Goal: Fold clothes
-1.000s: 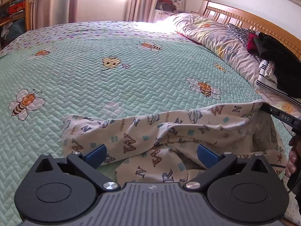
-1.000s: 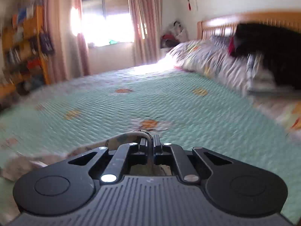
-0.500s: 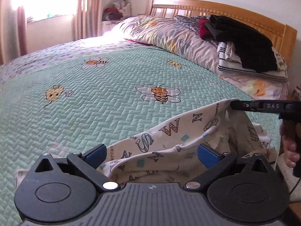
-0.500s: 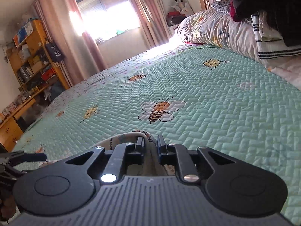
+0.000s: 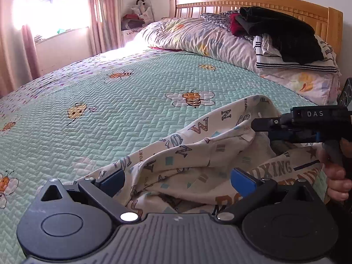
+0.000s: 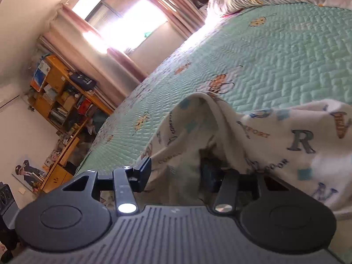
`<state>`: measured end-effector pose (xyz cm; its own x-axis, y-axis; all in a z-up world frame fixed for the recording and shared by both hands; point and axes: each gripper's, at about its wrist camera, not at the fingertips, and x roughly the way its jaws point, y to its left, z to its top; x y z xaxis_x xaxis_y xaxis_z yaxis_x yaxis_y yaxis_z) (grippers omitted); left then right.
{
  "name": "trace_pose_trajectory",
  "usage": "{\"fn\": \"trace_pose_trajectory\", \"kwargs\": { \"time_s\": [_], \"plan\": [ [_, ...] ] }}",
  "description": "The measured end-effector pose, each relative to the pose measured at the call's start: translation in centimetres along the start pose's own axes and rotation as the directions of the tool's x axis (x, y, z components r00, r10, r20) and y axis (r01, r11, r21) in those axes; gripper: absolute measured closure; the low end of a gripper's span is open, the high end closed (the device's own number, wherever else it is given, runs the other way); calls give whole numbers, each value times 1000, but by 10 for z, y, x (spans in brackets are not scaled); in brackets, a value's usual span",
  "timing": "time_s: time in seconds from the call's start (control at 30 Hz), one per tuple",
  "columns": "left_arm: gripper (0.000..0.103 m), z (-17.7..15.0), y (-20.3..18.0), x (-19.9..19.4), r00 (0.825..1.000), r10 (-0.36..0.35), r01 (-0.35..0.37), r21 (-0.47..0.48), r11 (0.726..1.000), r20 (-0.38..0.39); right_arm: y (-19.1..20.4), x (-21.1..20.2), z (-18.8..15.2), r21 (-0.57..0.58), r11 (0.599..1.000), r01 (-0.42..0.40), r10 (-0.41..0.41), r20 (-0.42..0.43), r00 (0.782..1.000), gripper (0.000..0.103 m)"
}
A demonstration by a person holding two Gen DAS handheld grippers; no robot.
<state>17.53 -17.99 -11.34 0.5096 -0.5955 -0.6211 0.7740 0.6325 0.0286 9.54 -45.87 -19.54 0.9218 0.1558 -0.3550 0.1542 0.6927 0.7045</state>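
A cream garment (image 5: 198,154) printed with letters lies crumpled on the near part of the green bee quilt (image 5: 110,110). My left gripper (image 5: 178,179) is open just above it, blue pads (image 5: 112,179) wide apart, with folds of the cloth below and between them. My right gripper (image 6: 176,173) is rolled to one side and its jaws are opening. A raised fold of the garment (image 6: 198,114) drapes loosely between them and over the right finger, and the pads do not press on it. In the left wrist view the right gripper (image 5: 255,127) comes in from the right under the garment's lifted edge, a hand (image 5: 336,176) on its handle.
Pillows (image 5: 198,37) and a pile of folded dark and striped clothes (image 5: 286,41) lie against the wooden headboard (image 5: 264,2). A window with pink curtains (image 5: 26,50) is at the far side. A cluttered wooden shelf (image 6: 63,101) stands beyond the bed's far edge.
The right gripper's jaws, shut on a fold of the garment before, have parted, and the gripper has rolled and sunk. The left gripper has swung toward the headboard, still open.
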Motion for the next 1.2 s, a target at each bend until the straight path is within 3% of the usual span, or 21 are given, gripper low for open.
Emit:
{"fn": "trace_pose_trajectory", "kwargs": {
  "time_s": [0.03,0.07,0.13,0.2,0.3,0.4,0.43,0.47,0.57,0.77,0.83,0.93,1.0,1.07,1.17,1.2],
  "plan": [
    [1,-1,3,-3,1000,-2,3,-21,1000,3,3,4,0,-8,1000,-16,16,-3,1000,60],
    [1,-2,5,-6,1000,-9,10,-42,999,7,7,7,1,-16,999,-34,34,-5,999,78],
    [1,-5,7,-12,999,-27,29,-75,997,19,24,9,2,-36,993,-109,109,-7,994,96],
    [1,-7,5,-20,998,-39,43,-87,995,42,42,10,3,-56,981,-185,185,-10,983,96],
    [1,-15,2,-41,993,-34,45,-100,994,113,93,12,8,-120,936,-332,333,-7,943,95],
    [1,-30,8,-62,985,0,27,-154,988,171,133,41,7,-127,867,-482,466,-134,874,86],
    [1,-35,11,-65,986,14,15,-171,985,167,143,54,2,-134,868,-479,452,-192,871,79],
    [1,-40,15,-67,988,28,2,-191,982,155,150,62,-6,-144,880,-453,416,-228,880,71],
    [1,-55,23,-70,992,48,-21,-226,974,114,158,66,-29,-183,906,-381,323,-282,903,62],
    [1,-60,18,-69,992,31,-9,-175,985,119,117,-23,-58,-218,958,-185,160,-126,979,50],
    [1,-58,11,-67,991,49,-33,-124,992,125,111,-47,-67,-295,954,-50,36,-53,998,44],
    [1,-51,2,-63,986,113,-106,-64,992,119,114,-69,-80,-417,896,154,-152,38,988,42],
    [1,-43,-4,-61,982,154,-151,-31,988,112,113,-64,-85,-443,871,213,-203,72,977,42],
    [1,-36,-11,-59,972,210,-213,14,977,104,115,-57,-86,-436,865,250,-239,82,968,42],
    [1,-27,-18,-49,928,360,-369,92,925,94,115,-51,-87,-403,888,221,-214,64,975,42],
    [1,-25,-18,-47,919,381,-390,103,915,97,116,-49,-88,-393,896,208,-202,57,978,42]
  ]
}}
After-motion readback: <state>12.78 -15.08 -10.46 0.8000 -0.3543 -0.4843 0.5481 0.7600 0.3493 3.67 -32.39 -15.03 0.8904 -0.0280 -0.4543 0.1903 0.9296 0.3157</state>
